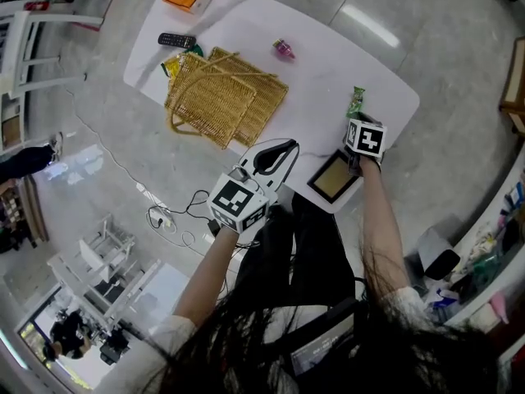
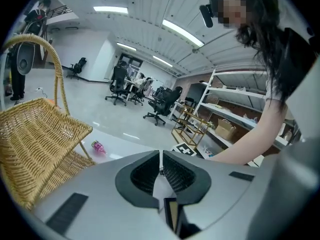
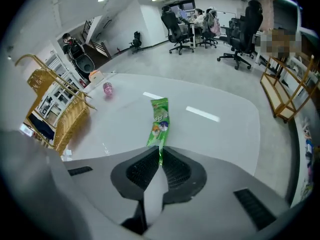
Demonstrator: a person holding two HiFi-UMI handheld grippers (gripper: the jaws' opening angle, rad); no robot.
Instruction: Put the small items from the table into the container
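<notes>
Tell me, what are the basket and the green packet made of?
The basket looks like woven wicker or rattan: matte golden strands in a visible weave. The green packet is probably thin plastic film: glossy, with printed pictures.

We see a basket [image 1: 215,97] of woven golden wicker, rough and matt. The surface [image 1: 328,80] is white, smooth and faintly glossy, catching streaks of the ceiling lights. The packet [image 3: 160,119] is thin green plastic film, shiny and printed. The left gripper [image 2: 161,156] and right gripper [image 3: 160,156] have smooth, matt grey plastic shells. Their fingers [image 3: 179,170] are faced in a black ribbed material, dull like rubber. The floor [image 1: 459,48] is grey, polished and reflective. The remote [image 1: 176,40] looks like black matt plastic.
</notes>
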